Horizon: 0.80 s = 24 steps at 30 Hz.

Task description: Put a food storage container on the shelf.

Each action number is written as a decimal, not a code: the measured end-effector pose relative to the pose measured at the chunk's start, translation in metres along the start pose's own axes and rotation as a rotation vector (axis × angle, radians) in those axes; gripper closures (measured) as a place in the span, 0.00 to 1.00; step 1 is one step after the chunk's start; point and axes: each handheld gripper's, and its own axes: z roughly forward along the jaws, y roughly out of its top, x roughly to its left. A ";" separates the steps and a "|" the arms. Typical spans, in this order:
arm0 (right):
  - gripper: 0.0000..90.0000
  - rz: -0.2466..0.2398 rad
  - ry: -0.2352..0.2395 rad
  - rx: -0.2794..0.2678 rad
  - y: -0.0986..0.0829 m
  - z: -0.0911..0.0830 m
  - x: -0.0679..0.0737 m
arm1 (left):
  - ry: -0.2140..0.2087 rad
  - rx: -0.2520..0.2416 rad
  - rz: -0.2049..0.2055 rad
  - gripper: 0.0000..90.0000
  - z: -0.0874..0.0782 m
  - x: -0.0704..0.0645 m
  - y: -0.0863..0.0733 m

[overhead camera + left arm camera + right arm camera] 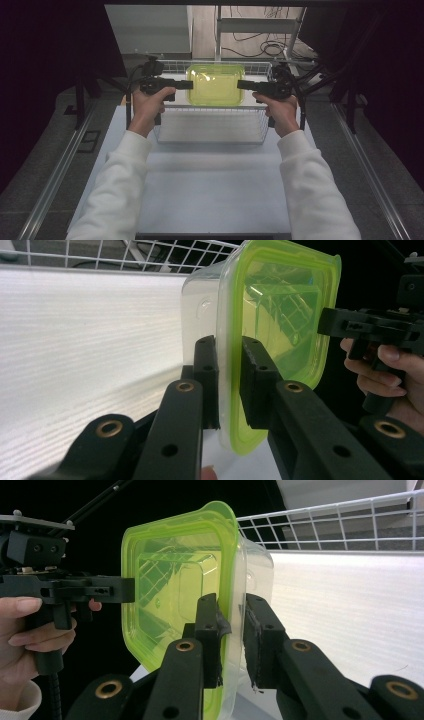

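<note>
I have the clear container with the green lid (215, 84) pinched by its rim from both sides, my left gripper (227, 385) closed on one edge and my right gripper (231, 635) closed on the opposite edge, fingers (207, 630) set either side of the lip. It hangs above the far part of the wire basket (210, 131) that sits on the pale surface (210, 190). By my reckoning the grasp is done; setting it down and letting go remain.

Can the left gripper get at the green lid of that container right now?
Yes, it looks so: the left gripper already has its jaws closed over the green lid's rim, with the right gripper holding the opposite edge.
</note>
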 end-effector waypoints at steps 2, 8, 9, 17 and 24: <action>0.86 0.002 -0.004 0.004 0.003 0.001 -0.001 | -0.001 0.002 0.001 0.89 0.001 0.000 0.003; 0.86 0.013 -0.005 0.001 0.007 0.001 -0.003 | -0.001 0.009 0.005 0.89 0.003 0.000 0.007; 0.86 0.016 -0.005 0.003 0.007 0.001 -0.004 | 0.001 0.011 0.004 0.89 0.003 0.001 0.007; 0.86 0.049 -0.016 0.039 0.006 0.010 -0.012 | 0.006 0.039 -0.029 0.89 0.013 0.012 0.008; 0.86 0.097 -0.028 0.082 0.005 0.020 -0.024 | 0.016 0.070 -0.065 0.89 0.025 0.024 0.010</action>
